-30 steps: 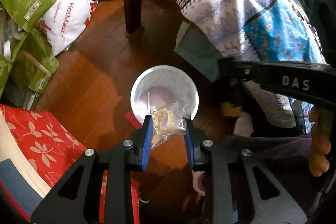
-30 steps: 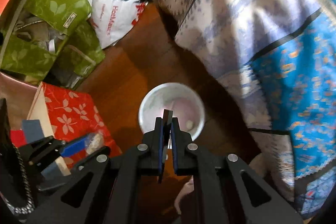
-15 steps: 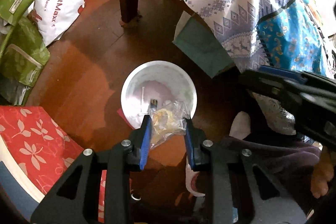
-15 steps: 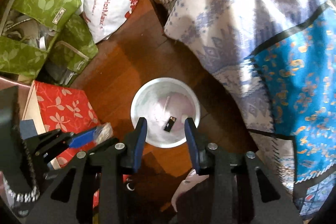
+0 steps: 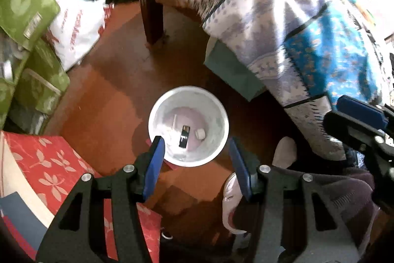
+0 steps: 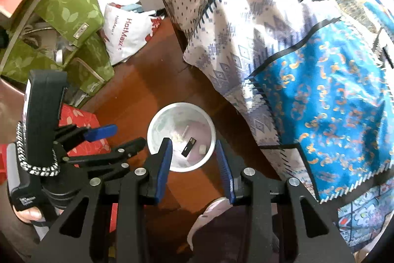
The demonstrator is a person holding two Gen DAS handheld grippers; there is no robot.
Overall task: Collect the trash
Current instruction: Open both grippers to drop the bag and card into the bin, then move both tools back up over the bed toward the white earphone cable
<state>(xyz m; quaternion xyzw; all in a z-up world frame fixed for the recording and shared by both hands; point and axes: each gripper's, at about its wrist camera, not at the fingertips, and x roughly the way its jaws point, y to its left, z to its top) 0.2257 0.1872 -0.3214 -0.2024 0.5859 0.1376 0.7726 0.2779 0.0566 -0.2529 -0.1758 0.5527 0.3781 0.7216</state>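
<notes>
A white round bin stands on the wooden floor; it also shows in the right wrist view. Inside lie a small black piece, a small white lump and a clear plastic bag with yellowish bits. My left gripper hangs open and empty above the bin's near rim. My right gripper is also open and empty above the near rim. The left gripper shows at the left of the right wrist view.
A table under a patterned white and blue cloth stands right of the bin, its dark wooden leg behind it. Green bags, a white shopping bag and a red flowered box crowd the left. A slippered foot is near right.
My left gripper opened and let go of the clear plastic bag, which now lies in the bin. My right gripper opened earlier and dropped the black piece into the bin.
</notes>
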